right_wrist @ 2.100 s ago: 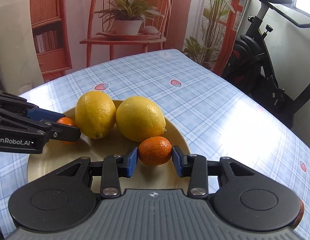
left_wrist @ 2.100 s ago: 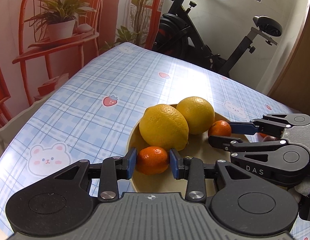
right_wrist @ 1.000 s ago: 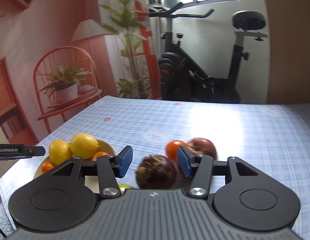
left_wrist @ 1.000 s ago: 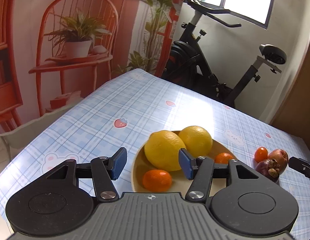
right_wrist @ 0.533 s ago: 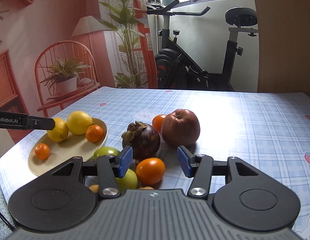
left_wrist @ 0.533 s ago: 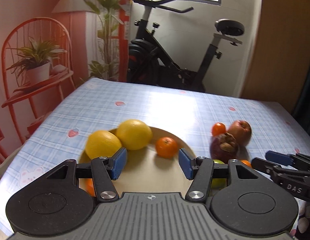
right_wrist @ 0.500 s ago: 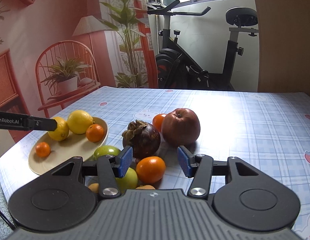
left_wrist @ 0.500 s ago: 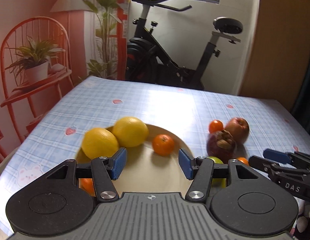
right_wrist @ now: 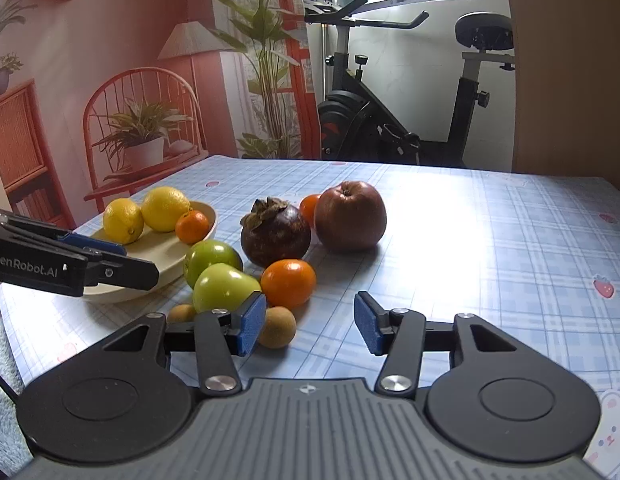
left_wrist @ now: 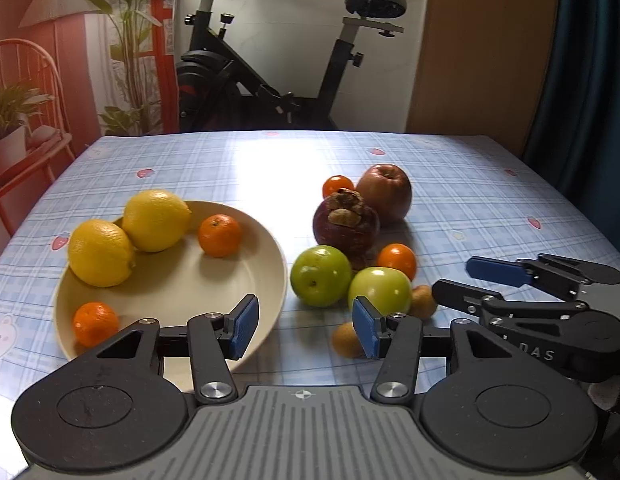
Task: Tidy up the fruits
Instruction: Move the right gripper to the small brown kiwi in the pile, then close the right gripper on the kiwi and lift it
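Two lemons [left_wrist: 126, 236] and two small oranges lie on the cream plate [left_wrist: 266, 276] in the left wrist view; the left gripper [left_wrist: 304, 326] hangs over the plate's near right rim, jaws wide apart and empty. Right of the plate sit two green apples [left_wrist: 321, 275], a mangosteen [left_wrist: 346, 226] and a red apple [left_wrist: 385, 192] — all on the table.

From the right wrist, the right gripper [right_wrist: 310, 324] is spread open, holding nothing — a small brown fruit [right_wrist: 276, 333] lies just beside its left finger, right of the plate [right_wrist: 158, 252].
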`<state>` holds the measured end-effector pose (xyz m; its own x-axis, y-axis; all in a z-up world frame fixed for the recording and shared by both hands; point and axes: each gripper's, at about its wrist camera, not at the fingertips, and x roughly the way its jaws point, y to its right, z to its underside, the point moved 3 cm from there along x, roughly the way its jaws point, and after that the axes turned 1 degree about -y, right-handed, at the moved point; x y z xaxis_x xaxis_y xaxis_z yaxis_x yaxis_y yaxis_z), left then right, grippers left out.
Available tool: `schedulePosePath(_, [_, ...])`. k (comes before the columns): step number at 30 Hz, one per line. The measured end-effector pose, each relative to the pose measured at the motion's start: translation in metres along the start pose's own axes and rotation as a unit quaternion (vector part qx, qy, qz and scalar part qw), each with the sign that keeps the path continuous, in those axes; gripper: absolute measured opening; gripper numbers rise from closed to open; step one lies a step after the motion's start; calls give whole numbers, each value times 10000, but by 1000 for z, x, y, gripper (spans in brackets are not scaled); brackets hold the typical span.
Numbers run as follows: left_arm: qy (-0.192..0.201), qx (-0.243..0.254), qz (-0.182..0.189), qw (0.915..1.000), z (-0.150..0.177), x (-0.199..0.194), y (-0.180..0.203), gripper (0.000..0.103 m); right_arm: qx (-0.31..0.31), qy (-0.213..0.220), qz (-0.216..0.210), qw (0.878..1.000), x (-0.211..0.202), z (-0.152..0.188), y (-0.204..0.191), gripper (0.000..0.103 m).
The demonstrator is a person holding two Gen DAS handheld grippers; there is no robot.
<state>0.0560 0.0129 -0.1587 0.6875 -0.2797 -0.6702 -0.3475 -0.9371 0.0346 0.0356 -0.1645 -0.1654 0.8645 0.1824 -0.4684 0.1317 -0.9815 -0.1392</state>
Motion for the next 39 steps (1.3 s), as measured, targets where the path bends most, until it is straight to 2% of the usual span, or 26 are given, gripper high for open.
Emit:
schedulePosePath(2, [-12,-8,56,10000,1,1,1,54,-85,31,-44,9999,0,0,-3,47])
schedulePosePath(5, [-52,-59,97,9999,4,3,-1,53,-299,-9,-130,9995,3,2,-10,39])
schedulePosePath(7, [-101,-107,138,9998,4,5,-1,52,-427,-29,-194,9989,5,3,-13,38])
schedulePosePath(11, [-181,-185,229,9994,5,7,-2,50,-534,-199,-273,9980,13,4,-16,31])
schedulePosePath(19, [-209,-229,373,9988,8,8,-2,49,-269,-508,-463,9973,24,4,-6,31])
schedulePosePath(27, [-255,-230,510,9981,11,11,0,49,-247,-448,-483,9975,22,5,-6,30])
schedulePosePath(32, [-396,158,688,9967,12,20,13,49,-63,-470,-323,9984,23,4,-1,30])
schedulePosePath(36, [-431,145,687,9966,10,28,14,49,62,-448,-313,9985,22,4,3,30])
schedulePosePath(39, [-469,126,634,9968,9,34,12,44,84,-450,-324,9984,22,4,3,30])
